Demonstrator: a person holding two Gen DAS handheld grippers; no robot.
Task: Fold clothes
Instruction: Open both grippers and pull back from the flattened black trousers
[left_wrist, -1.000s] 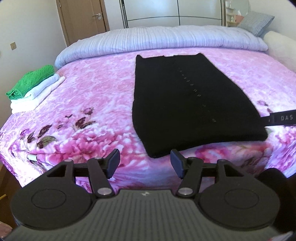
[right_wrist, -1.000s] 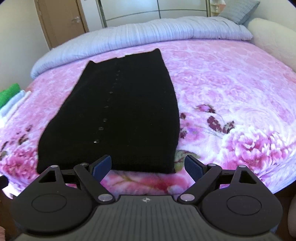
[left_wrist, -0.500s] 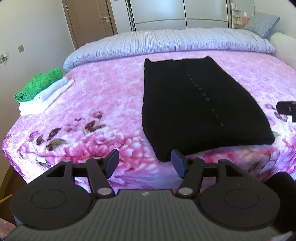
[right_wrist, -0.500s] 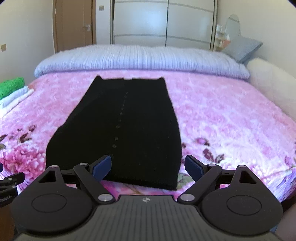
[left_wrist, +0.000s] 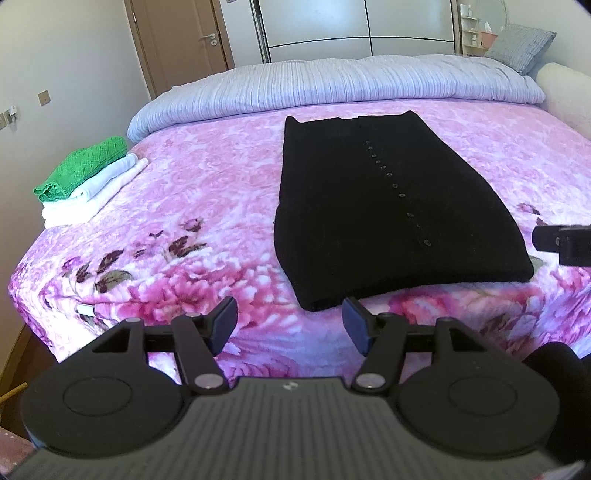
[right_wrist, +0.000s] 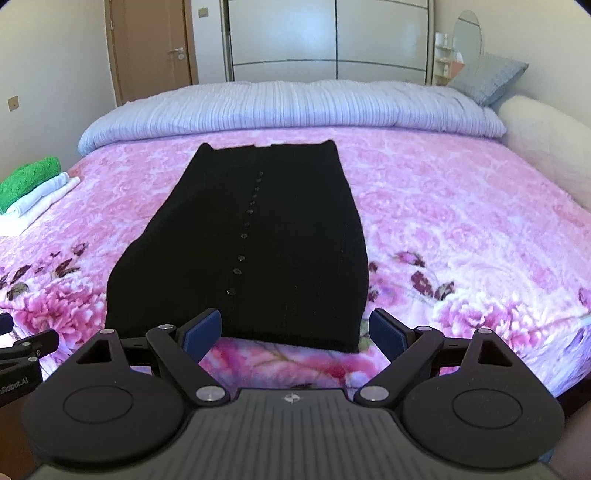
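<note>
Both my tongs pulled back from the bed (left_wrist: 207, 192), left tongs (left_wrist: 289, 324) and right tongs (right_wrist: 295, 330) spread wide, empty, black cardigan (right_wrist: 251, 243) flat at twelve o'clock, towel stack (left_wrist: 86, 181) at ten.

Left view: from the bed's (left_wrist: 221, 192) near edge, left of the garment (left_wrist: 388, 206), facing the far wardrobe.
Right view: same edge, centred on the garment (right_wrist: 251, 243), facing the same way.
Nearness: both just off the hem.
Shared: bed, garment, towels (left_wrist: 85, 184), wardrobe; each sees the other claw at its frame edge.
</note>
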